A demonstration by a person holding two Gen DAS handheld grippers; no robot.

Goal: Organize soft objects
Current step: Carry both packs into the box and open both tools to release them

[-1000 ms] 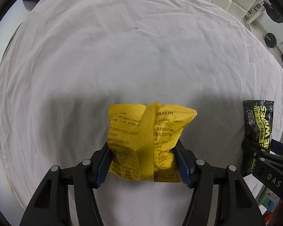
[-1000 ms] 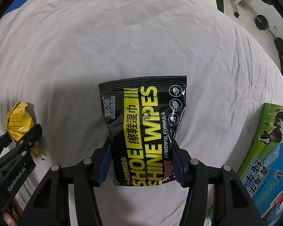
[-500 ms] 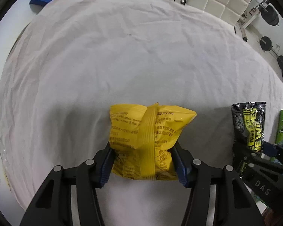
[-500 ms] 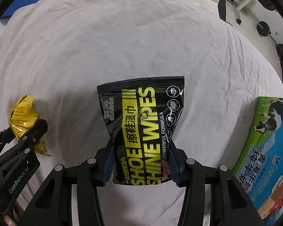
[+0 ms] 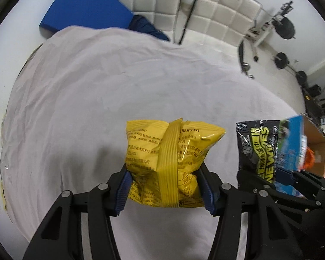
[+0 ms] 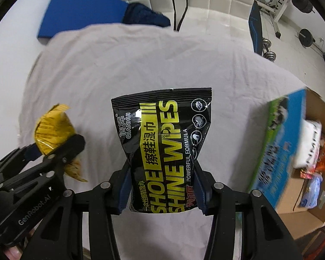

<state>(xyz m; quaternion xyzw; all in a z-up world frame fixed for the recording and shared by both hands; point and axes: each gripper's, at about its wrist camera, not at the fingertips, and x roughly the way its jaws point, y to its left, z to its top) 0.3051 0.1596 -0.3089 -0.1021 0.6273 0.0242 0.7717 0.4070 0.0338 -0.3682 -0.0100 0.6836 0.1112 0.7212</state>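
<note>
Left wrist view: left claw (image 5: 165, 191) pinches yellow snack bag (image 5: 169, 162) low; right claw (image 6: 161, 191) clamps wipes pack (image 6: 162, 151), both clear of sheet (image 6: 97, 69), likely bound for carton (image 6: 309, 151).

Each wrist camera looked almost straight down along its own jaws at the white-sheeted bed (image 5: 97, 108), from close above it. Both views shared the sheet, the blue mat (image 6: 80, 10) and white padded wall (image 5: 223, 13) at the far side, and the printed box (image 6: 279, 147) at right.
</note>
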